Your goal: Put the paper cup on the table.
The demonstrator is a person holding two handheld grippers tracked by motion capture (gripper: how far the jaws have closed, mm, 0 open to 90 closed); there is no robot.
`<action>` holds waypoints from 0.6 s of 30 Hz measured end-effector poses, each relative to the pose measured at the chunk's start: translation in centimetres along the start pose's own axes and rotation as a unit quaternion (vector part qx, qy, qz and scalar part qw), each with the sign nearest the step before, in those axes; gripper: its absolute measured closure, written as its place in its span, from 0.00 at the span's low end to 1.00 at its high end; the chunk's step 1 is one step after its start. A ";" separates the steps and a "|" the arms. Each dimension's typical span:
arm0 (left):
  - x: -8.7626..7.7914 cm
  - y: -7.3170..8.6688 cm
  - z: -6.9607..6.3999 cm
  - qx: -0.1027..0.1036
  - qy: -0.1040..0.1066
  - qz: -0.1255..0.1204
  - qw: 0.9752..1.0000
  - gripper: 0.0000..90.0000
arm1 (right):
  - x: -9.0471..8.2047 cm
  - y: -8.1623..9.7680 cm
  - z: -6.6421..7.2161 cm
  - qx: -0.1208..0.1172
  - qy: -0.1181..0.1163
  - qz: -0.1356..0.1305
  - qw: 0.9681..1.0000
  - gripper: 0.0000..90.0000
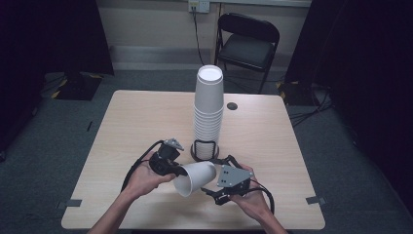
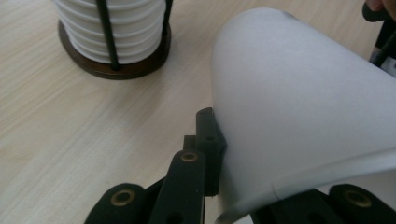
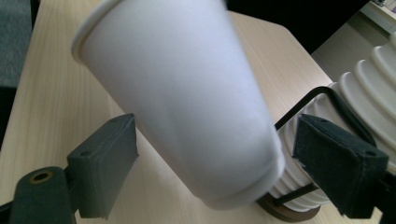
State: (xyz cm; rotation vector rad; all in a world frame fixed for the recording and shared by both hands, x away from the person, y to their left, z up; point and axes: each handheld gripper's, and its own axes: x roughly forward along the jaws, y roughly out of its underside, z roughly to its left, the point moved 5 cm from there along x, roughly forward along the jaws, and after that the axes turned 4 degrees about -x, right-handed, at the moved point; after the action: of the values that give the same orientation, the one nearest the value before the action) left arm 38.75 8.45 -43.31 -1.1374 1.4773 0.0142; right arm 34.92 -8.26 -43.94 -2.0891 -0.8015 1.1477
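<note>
**One white cup held sideways near the front of the desk, tall stack behind it**

No logos, labels or print that I can read anywhere, the cups are plain white all over.

Going left to right: the left half of the desk (image 1: 122,141) is bare wood, loads of open room out to the left edge and back to the far edge. The left tool (image 2: 212,140) sits near the front edge, a bit left of centre, and its jaws are clamped together on the wall of the single white cup (image 1: 196,177). That cup lies tipped on its side above the desk, its open mouth facing the near edge, and I can see nothing inside it.

Just behind it, about mid-desk, stands the cup stack (image 1: 208,109), a tall tower of nested white cups sitting in a black wire holder (image 1: 204,150) on a round dark base. The top cup is upside down.

The right tool (image 3: 219,158) is just right of the held cup, jaws spread wide apart with the cup's closed end between them, pads not pressing on it. Right of that the desk is bare again out to its right edge, with a small dark round hole (image 1: 232,106) near the far side.
</note>
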 end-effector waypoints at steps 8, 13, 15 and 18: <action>0.7 -0.5 -0.1 0.005 -0.007 0.022 1.000 0.96 | 0.5 -0.1 0.6 -0.012 0.003 0.021 1.000 0.14; 1.0 -0.5 -0.4 0.016 -0.001 0.035 0.999 0.96 | 0.9 -0.1 1.0 -0.038 0.000 0.034 0.999 0.11; 1.2 -0.5 -0.4 0.016 -0.001 0.038 0.999 0.96 | 1.1 -0.1 1.3 -0.047 -0.001 0.038 0.998 0.11; 1.3 -0.4 -0.5 0.015 -0.003 0.045 0.999 0.96 | 1.5 -0.1 1.6 -0.054 0.003 0.046 0.997 0.10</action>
State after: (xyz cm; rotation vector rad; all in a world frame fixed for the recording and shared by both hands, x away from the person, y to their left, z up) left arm 38.90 7.17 -43.94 -1.0460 1.5176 0.0569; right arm 34.12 -6.70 -45.31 -2.2370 -0.7870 1.1700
